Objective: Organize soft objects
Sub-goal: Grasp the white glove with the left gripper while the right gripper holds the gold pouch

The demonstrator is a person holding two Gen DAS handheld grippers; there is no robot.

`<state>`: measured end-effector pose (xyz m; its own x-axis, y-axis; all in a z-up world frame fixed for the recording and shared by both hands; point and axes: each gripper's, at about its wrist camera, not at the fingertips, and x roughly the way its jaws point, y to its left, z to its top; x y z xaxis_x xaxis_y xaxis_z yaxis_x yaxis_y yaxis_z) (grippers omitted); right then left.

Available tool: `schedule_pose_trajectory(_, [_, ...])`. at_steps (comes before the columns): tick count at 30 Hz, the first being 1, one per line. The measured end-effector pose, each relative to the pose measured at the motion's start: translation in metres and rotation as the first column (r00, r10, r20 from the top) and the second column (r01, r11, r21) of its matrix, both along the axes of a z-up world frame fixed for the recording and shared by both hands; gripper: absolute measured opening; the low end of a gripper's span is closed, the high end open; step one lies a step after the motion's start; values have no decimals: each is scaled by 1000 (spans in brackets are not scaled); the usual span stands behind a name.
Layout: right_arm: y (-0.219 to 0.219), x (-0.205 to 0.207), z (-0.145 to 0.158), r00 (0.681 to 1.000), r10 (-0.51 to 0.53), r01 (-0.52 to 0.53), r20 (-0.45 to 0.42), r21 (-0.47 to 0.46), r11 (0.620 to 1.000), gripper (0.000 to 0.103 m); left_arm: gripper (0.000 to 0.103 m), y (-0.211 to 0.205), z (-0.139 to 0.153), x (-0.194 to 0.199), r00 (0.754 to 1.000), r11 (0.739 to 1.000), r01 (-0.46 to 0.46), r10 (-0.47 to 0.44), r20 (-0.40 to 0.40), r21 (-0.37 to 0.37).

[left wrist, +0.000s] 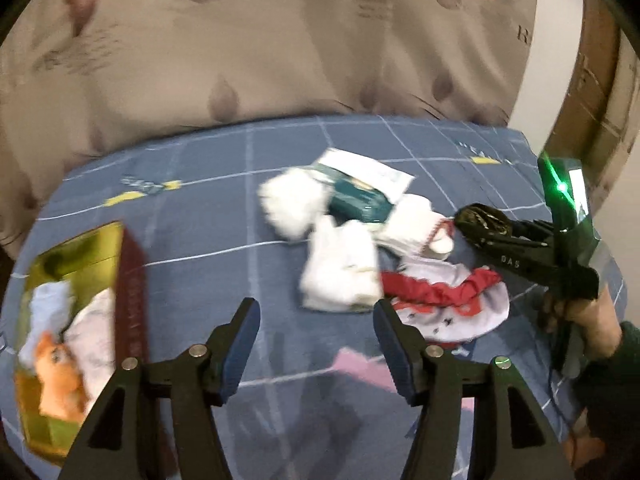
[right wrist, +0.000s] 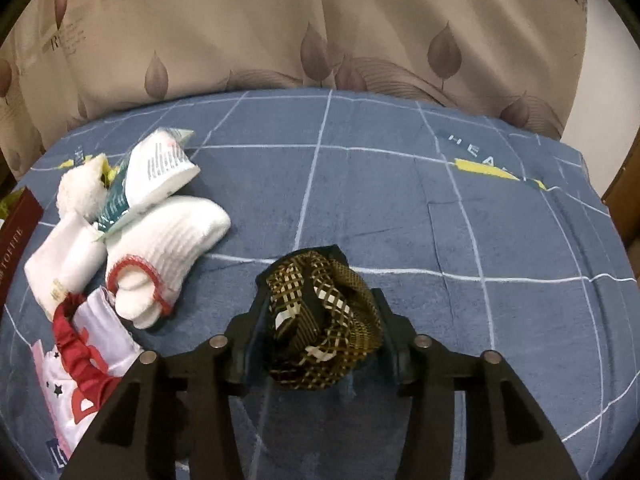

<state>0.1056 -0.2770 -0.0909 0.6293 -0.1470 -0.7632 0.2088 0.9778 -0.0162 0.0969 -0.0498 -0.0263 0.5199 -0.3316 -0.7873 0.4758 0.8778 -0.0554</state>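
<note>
Because the dark checked cloth bundle (right wrist: 320,320) sits squeezed between the right gripper (right wrist: 320,344) pads, at 3 o'clock of the white socks (right wrist: 168,248) on the blue bedspread (right wrist: 440,220), it probably handles as light, limp and compressible, best pinched through its thick middle, while the left gripper (left wrist: 316,344) hangs wide and empty.

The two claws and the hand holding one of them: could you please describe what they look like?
The left claw is matte black plastic with angular fingers, blue pads on the inner faces and round silver pins at the pivots. The right claw is the same black build, with pale lettering on its side, a glowing green light above and a thin dark cable below. The hand holding it wears a dark green sleeve.
</note>
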Motion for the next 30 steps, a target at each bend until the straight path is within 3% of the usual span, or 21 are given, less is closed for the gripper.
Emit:
schedule_pose_trajectory(7, [1, 0, -1, 1000, 0, 0, -6, -11, 1000, 45, 61, -44, -23, 32, 998, 999, 31, -28, -55, 43])
schedule_pose_trajectory(16, [2, 1, -3, 1000, 4, -4, -7, 2, 1000, 46, 61, -60, -52, 63, 995, 993, -18, 28, -91, 114])
schedule_pose_trajectory(20, [1, 1, -3, 1000, 4, -4, -7, 3, 1000, 46, 63, -52, -63, 74, 987, 997, -31, 42, -158, 72])
schedule_pose_trajectory(22, [1, 1, -4, 1000, 4, -4, -7, 2, 1000, 46, 63, -49, -61, 73, 988, 998, -34, 41, -146, 55])
schedule_pose_trajectory(23, [1, 1, -4, 1000, 4, -4, -7, 3, 1000, 46, 61, -49, -60, 71, 989, 998, -33, 39, -145, 47])
schedule_pose_trajectory(27, [1, 1, -4, 1000, 4, -4, -7, 4, 1000, 46, 35, -40, -56, 68, 986, 999, -44, 41, -164, -16])
schedule_pose_trajectory(30, [2, 1, -4, 1000, 3, -3, -7, 2, 1000, 46, 32, -32, -50, 67, 983, 996, -76, 66, -172, -54])
